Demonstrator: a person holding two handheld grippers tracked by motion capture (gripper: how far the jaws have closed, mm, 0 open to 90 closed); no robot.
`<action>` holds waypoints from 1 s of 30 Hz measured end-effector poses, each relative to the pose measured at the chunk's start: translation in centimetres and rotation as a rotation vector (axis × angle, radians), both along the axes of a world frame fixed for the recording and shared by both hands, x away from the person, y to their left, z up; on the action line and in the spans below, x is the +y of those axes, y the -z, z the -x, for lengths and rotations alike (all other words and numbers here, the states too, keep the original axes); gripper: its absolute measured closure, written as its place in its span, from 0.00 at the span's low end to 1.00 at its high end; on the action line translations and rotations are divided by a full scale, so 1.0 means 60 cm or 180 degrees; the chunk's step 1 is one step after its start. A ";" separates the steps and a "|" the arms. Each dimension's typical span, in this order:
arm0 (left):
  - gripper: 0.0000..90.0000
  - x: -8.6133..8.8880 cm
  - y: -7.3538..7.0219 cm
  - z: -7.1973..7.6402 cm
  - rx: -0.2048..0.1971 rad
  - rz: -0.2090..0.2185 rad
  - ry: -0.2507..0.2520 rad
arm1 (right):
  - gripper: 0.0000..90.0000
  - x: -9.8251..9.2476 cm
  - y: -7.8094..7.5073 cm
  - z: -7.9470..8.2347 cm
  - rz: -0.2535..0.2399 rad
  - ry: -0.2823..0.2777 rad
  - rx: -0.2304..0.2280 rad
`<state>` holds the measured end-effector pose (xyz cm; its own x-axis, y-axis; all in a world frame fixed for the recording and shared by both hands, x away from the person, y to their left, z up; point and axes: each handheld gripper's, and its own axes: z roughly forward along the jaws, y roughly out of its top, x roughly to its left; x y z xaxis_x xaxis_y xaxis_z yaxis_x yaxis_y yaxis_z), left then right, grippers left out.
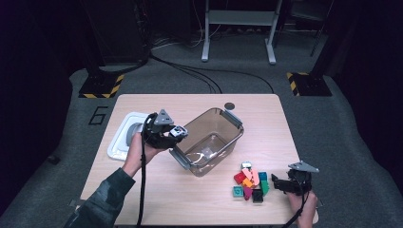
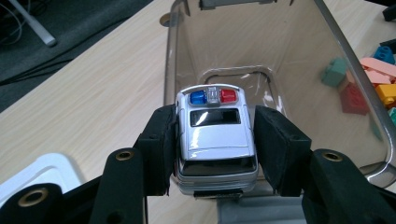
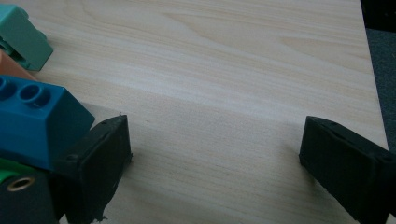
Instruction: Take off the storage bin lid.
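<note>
At the near edge of the light wooden counter (image 1: 157,199), a person's right hand rests with the right gripper (image 1: 277,183), its fingers (image 3: 100,168) spread wide with only bare wood between them. One finger sits just beside a blue studded brick (image 3: 39,123), part of a heap of coloured building bricks (image 1: 250,183) lying at the near right of the counter, just left of that gripper; a teal brick (image 3: 21,42) lies beyond it in the right gripper view.

Farther in and to the left, the left gripper (image 1: 178,133), carried on a sleeved forearm that enters from the bottom left, holds a silver toy police car (image 2: 215,135). The fingers (image 2: 280,149) press against the car's two sides, its roof with the blue and red lights facing up and its far end reaching over the rim of a clear plastic storage bin (image 1: 235,137). The car is off the counter, at the bin's near left rim.

The bin stands near the middle of the counter, set at an angle, with grey latch handles at both ends. To its left, behind the left hand, a white lid (image 1: 119,137) lies flat near the counter's left edge.

Beyond the counter, grey carpet, black cables and a metal stand (image 1: 237,28) fill the dim background.
</note>
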<state>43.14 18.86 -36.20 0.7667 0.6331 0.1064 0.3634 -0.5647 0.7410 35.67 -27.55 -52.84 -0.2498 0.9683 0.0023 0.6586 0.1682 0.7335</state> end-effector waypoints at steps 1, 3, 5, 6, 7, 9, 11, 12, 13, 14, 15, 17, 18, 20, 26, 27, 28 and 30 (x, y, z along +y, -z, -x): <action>0.56 -0.003 0.001 -0.001 0.0026 -0.0008 0.0020 | 0.09 0.000 0.000 0.000 0.0000 -0.0001 0.0000; 0.56 -0.010 0.005 -0.004 0.0048 -0.0044 0.0042 | 0.09 0.000 0.000 0.000 -0.0001 0.0001 0.0000; 0.56 -0.017 0.010 -0.006 0.0077 -0.0033 0.0047 | 0.09 0.000 0.000 0.000 0.0000 0.0000 0.0000; 0.56 -0.020 0.012 -0.007 0.0082 -0.0053 0.0056 | 0.09 0.000 0.000 0.000 0.0001 -0.0001 0.0000; 0.56 -0.022 0.013 -0.008 0.0097 -0.0071 0.0065 | 0.09 0.000 0.000 0.000 0.0000 0.0000 0.0000; 0.56 -0.026 0.017 -0.009 0.0134 -0.0078 0.0077 | 0.09 0.000 0.000 0.000 0.0000 0.0000 0.0000; 0.56 -0.030 0.020 -0.010 0.0161 -0.0106 0.0094 | 0.09 0.000 0.000 0.000 0.0000 0.0000 0.0000; 0.56 -0.031 0.021 -0.010 0.0150 -0.0118 0.0098 | 0.09 0.000 0.000 0.000 0.0000 -0.0001 0.0000; 0.56 -0.033 0.022 -0.010 0.0155 -0.0107 0.0093 | 0.09 0.000 0.000 0.000 0.0000 0.0000 0.0000; 0.56 -0.033 0.022 -0.011 0.0156 -0.0145 0.0106 | 0.09 0.000 0.000 0.000 0.0000 0.0000 0.0000; 0.56 -0.034 0.023 -0.011 0.0154 -0.0142 0.0108 | 0.09 0.000 0.000 0.000 0.0000 0.0000 0.0000; 0.56 -0.035 0.025 -0.011 0.0167 -0.0140 0.0101 | 0.09 0.000 0.000 0.000 0.0000 0.0000 0.0001; 0.56 -0.036 0.026 -0.011 0.0195 -0.0149 0.0118 | 0.09 0.000 0.000 0.000 -0.0001 0.0000 0.0000; 0.56 -0.037 0.029 -0.011 0.0193 -0.0168 0.0114 | 0.09 0.000 0.000 0.000 -0.0001 0.0000 0.0001; 0.56 -0.042 0.034 -0.016 0.0251 -0.0185 0.0122 | 0.09 0.000 0.000 0.000 0.0000 -0.0001 -0.0001; 0.56 -0.042 0.034 -0.016 0.0251 -0.0185 0.0122 | 0.09 0.000 0.000 0.000 0.0000 -0.0001 -0.0001; 0.56 -0.043 0.035 -0.016 0.0242 -0.0188 0.0124 | 0.09 0.000 0.000 0.000 -0.0001 0.0000 0.0000; 0.56 -0.043 0.035 -0.015 0.0244 -0.0215 0.0131 | 0.09 0.000 0.000 0.000 -0.0001 -0.0001 0.0000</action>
